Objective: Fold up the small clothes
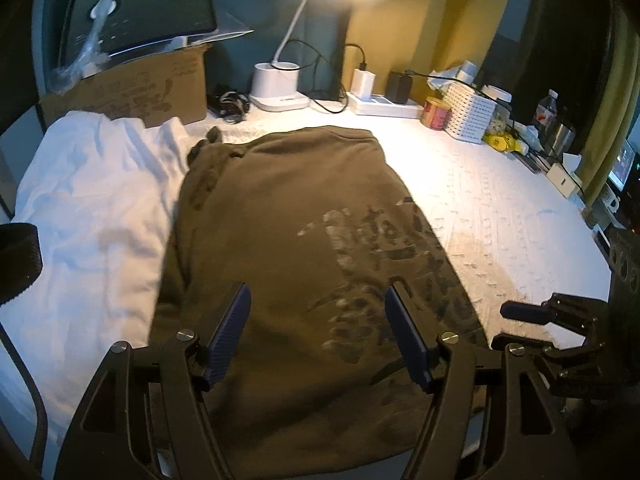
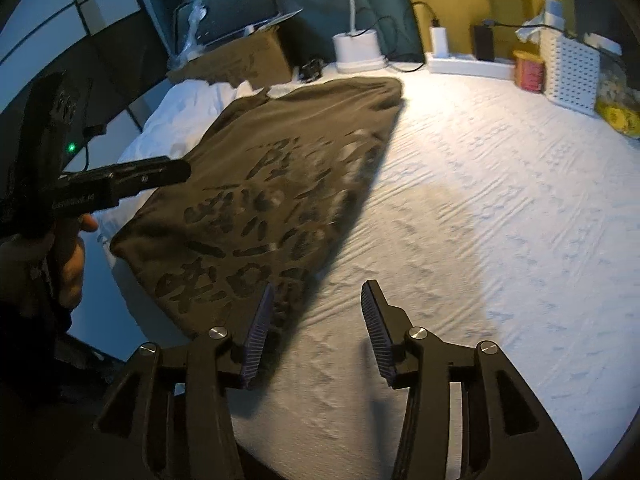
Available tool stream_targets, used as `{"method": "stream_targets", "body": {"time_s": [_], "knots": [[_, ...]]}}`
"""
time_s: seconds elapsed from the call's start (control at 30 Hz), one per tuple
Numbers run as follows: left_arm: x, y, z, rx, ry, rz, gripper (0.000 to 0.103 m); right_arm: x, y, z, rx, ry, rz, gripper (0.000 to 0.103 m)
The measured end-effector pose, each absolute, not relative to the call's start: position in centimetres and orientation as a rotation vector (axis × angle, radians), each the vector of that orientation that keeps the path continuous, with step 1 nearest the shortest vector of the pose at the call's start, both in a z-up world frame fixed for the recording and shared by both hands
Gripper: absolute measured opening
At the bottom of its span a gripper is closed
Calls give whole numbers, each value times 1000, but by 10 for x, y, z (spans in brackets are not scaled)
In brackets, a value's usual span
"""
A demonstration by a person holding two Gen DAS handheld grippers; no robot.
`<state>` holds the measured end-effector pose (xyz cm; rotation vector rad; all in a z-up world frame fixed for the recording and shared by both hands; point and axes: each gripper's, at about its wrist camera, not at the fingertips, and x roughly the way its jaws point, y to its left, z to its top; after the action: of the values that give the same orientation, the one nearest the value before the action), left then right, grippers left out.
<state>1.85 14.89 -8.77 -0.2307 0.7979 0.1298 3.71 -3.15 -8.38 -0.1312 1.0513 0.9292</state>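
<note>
An olive-brown shirt (image 1: 288, 232) with a dark and grey print lies folded flat on the white textured table cover (image 1: 500, 208). My left gripper (image 1: 318, 292) hangs open over its near part, nothing between the blue pads. In the right wrist view the same shirt (image 2: 272, 168) lies to the left, and my right gripper (image 2: 318, 290) stands open just past its near right edge, over bare cover. The right gripper's fingers (image 1: 524, 312) show at the right of the left wrist view. The left gripper's body (image 2: 120, 184) and a hand (image 2: 72, 264) holding it show at the left of the right wrist view.
A crumpled white garment (image 1: 92, 200) lies left of the shirt. Along the back stand a cardboard box (image 1: 140, 92), a white lamp base (image 1: 278, 88), a power strip (image 1: 384, 106), a red tin (image 1: 436, 112) and a white perforated basket (image 1: 470, 114). More clutter lines the right edge.
</note>
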Motion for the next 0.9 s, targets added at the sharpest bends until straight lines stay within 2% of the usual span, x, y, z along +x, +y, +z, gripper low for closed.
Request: {"method": "stream_targets", "body": {"time_s": [0.9], "knots": [[86,84,-65,-167,771,21,70,124,-115,-63,-71,981,705,49]]}}
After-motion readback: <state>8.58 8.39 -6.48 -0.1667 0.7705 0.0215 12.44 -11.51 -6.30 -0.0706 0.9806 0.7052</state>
